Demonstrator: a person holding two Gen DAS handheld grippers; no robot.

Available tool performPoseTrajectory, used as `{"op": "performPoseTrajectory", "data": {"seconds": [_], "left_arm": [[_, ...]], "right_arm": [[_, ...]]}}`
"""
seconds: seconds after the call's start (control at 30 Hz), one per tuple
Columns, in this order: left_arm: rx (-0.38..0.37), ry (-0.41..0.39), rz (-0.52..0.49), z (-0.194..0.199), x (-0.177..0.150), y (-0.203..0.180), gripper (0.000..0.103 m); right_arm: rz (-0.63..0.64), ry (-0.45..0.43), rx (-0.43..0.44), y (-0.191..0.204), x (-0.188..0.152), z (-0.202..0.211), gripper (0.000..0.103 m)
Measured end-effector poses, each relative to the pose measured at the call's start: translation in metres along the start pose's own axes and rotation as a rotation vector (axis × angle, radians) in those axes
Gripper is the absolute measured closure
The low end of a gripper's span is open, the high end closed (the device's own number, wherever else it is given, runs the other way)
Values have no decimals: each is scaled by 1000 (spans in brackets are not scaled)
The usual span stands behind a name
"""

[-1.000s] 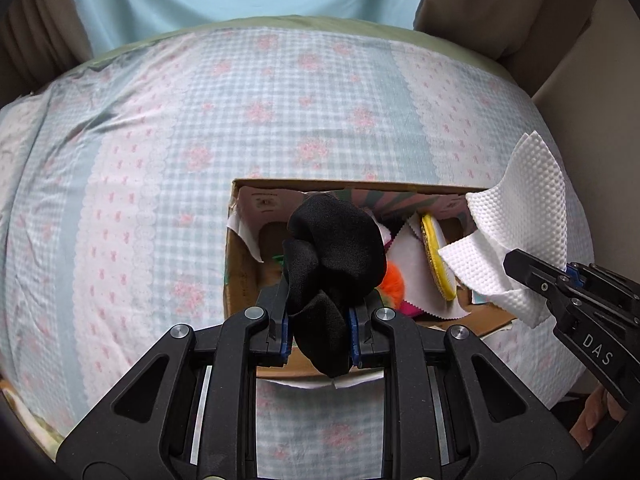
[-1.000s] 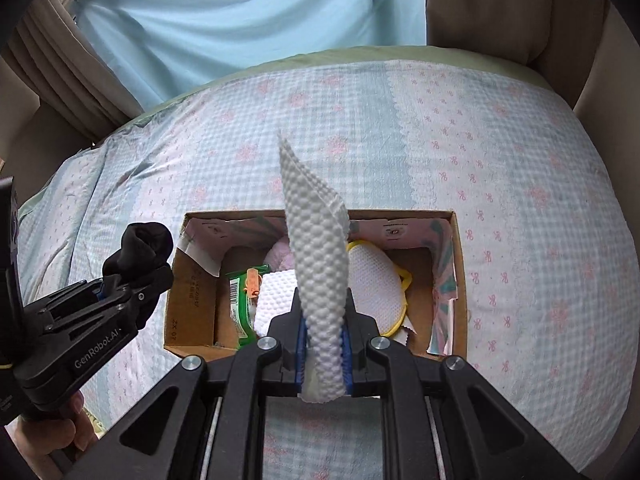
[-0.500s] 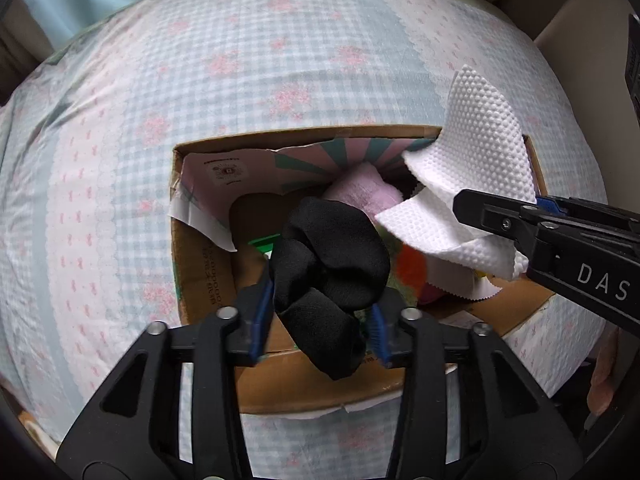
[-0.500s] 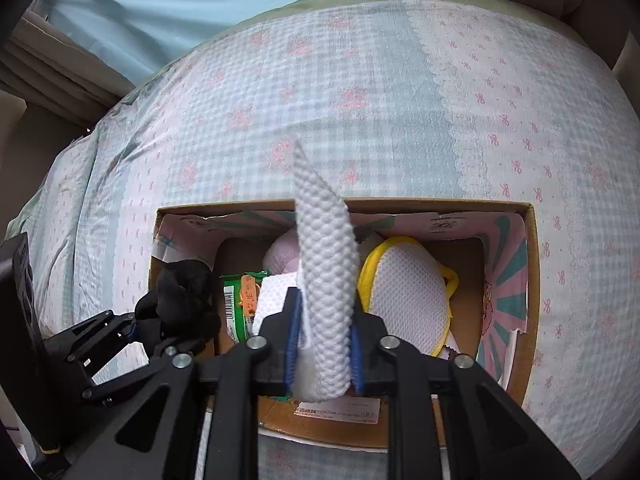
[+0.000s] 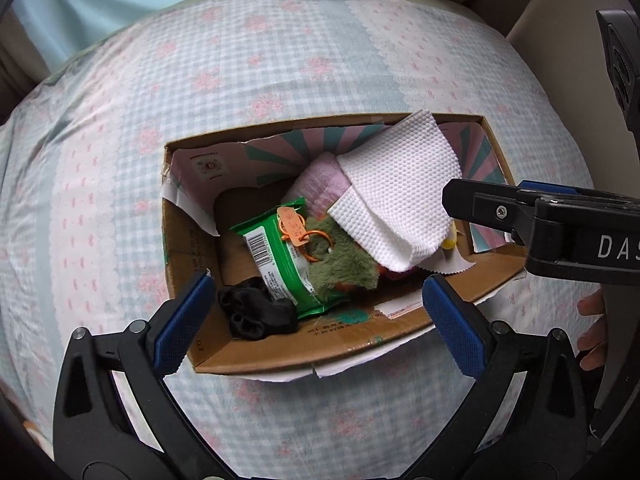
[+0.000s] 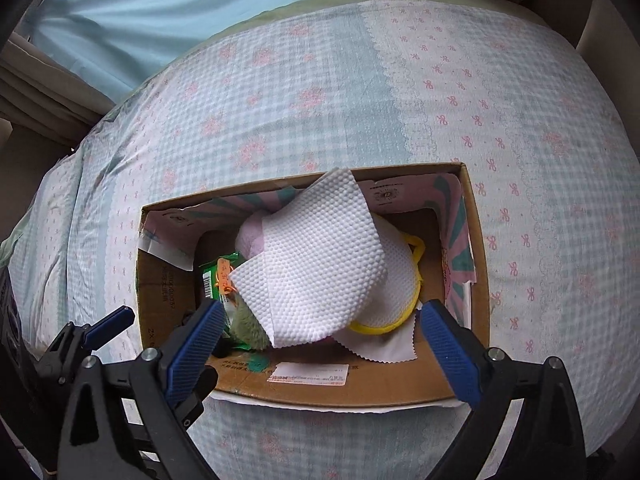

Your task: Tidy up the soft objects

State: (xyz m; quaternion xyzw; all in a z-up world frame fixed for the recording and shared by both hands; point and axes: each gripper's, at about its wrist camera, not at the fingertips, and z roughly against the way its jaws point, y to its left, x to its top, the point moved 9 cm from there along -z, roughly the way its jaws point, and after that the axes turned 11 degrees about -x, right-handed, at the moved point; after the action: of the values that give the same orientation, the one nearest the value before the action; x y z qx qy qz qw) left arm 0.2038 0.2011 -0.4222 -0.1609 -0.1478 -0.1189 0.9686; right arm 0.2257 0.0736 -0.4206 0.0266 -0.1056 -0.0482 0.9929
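Bed (image 5: 168, 92): lying under a checked sheet with pink flowers, carrying the box.
Box (image 5: 280, 354): cardboard, sitting open-topped on the bed, holding all the soft things.
Left gripper (image 5: 316, 322): hanging over the box's near left corner; its jaws are opening, standing wide, gripping nothing, with the black cloth lying loose below and between them.
Right gripper (image 6: 320, 342): hanging over the box's near edge; its jaws are opening, standing wide, gripping nothing, with the towel lying free below them.
Towel (image 6: 320, 268): white, dimpled, lying folded on top of the pile in the middle of the box, covering part of the pink cloth and the pad.
Pink cloth (image 5: 320, 184): peeking out behind the towel, toward the far wall.
Pad (image 6: 404, 280): white mesh with a yellow rim, lying right of the towel.
Packet (image 5: 280, 256): green, lying left of centre, an orange tag resting on it.
Plush (image 5: 344, 264): green and furry, touching the packet's right side.
Black cloth (image 5: 256, 312): lying crumpled in the near left corner, touching the packet.
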Motion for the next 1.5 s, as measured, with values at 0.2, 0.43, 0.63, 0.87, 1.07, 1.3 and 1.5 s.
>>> {"op": "performPoseTrajectory", "data": {"seconds": [0.2, 0.43, 0.63, 0.87, 1.07, 1.3, 1.5], "left_arm": [[13, -63, -23, 35, -6, -13, 0], [46, -169, -33, 106, -4, -33, 0], [72, -323, -18, 195, 9, -64, 0], [97, -527, 2, 294, 7, -122, 0], [123, -609, 0, 326, -8, -165, 0], [141, -655, -23, 333, -26, -195, 0], [141, -668, -44, 336, -34, -212, 0]], "right_arm": [[-4, -55, 6, -4, -10, 36, 5], [-4, -151, 4, -20, -22, 110, 5], [13, -299, -28, -48, -26, 197, 5], [52, -480, -82, -89, -41, 299, 5], [56, -599, -114, -117, -58, 350, 5], [30, -657, -142, -140, -77, 367, 5], [26, -690, -159, -148, -88, 379, 5]]}}
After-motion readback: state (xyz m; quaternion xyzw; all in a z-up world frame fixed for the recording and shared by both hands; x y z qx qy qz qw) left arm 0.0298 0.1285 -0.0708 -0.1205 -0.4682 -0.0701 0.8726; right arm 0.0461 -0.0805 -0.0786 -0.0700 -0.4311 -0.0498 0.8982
